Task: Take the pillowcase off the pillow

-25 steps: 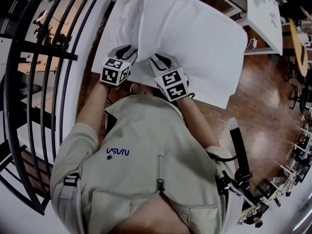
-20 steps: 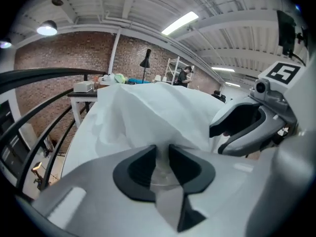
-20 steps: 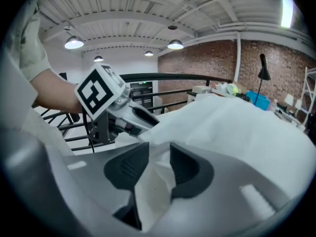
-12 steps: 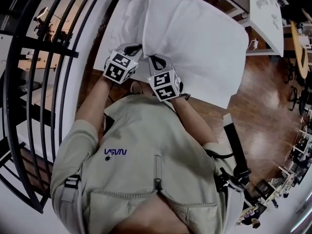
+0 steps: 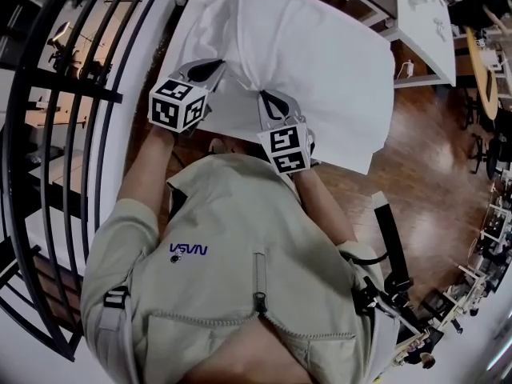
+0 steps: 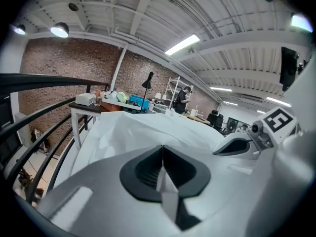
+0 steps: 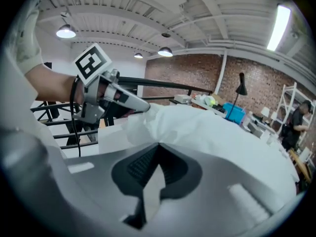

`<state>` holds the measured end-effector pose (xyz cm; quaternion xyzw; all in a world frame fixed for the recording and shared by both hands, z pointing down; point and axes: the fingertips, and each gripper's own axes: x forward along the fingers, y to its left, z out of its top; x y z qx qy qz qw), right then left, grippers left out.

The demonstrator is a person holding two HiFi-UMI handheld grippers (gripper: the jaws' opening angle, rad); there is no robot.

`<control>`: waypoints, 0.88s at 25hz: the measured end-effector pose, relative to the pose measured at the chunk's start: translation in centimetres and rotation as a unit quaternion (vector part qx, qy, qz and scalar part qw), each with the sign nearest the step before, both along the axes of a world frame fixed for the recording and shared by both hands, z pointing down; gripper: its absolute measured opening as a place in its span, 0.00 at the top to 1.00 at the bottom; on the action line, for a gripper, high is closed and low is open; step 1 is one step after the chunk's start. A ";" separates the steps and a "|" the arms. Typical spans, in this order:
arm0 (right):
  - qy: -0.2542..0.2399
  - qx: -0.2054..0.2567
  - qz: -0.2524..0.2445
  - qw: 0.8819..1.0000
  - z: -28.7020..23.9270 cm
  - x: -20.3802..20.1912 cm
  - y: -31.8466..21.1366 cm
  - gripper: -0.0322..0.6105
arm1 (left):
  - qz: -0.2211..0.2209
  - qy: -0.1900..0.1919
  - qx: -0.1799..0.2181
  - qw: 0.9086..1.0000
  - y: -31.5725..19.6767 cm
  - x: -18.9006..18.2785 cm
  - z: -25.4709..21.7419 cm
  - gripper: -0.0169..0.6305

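A white pillow in its white pillowcase (image 5: 320, 54) lies on a white table (image 5: 360, 157). My left gripper (image 5: 214, 72) is shut on a pinch of the pillowcase at the pillow's near left corner, which is pulled up and bunched. The left gripper view shows a strip of white cloth (image 6: 167, 189) caught between the closed jaws of my left gripper (image 6: 162, 154). My right gripper (image 5: 268, 100) grips the near edge just to the right. Its jaws have just closed, and white cloth (image 7: 150, 186) sits between them in the view of my right gripper (image 7: 157, 152).
A black metal railing (image 5: 76, 102) runs close along the table's left side. Wooden floor (image 5: 436, 158) lies to the right, with white desks (image 5: 424, 18) beyond. A person's beige jacket (image 5: 240, 262) fills the near part of the head view.
Both grippers have closed on the pillowcase's near edge and lifted it. The left one has risen more and swung left, drawing the corner up.
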<state>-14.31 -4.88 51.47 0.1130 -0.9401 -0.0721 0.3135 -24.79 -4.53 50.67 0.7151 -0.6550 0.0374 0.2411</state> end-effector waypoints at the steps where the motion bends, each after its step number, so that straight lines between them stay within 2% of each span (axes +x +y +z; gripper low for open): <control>1: 0.005 0.000 0.005 1.000 0.1 0.7 -0.3 0.94 | -0.003 0.004 0.004 1.000 -0.1 -0.1 -0.3 0.95; 5: 0.029 -0.011 0.028 0.999 1.6 3.1 -1.5 0.94 | -0.001 0.016 0.005 1.000 -0.4 0.0 -0.5 0.95; 9: 0.053 -0.027 0.043 0.997 3.4 3.5 -2.1 0.94 | 0.000 0.029 -0.003 1.000 0.0 1.0 0.4 0.95; 16: 0.087 -0.012 0.041 0.995 3.7 3.3 -2.4 0.94 | -0.020 0.059 0.003 0.998 0.5 -0.2 -0.1 0.95; 19: 0.101 0.008 0.052 0.993 3.1 5.3 -3.2 0.95 | -0.041 0.068 0.005 0.997 0.5 -1.6 -0.3 0.95; 22: 0.107 0.011 0.070 0.992 2.9 7.1 -4.6 0.95 | -0.031 0.060 0.004 0.998 0.7 -1.5 -0.4 0.95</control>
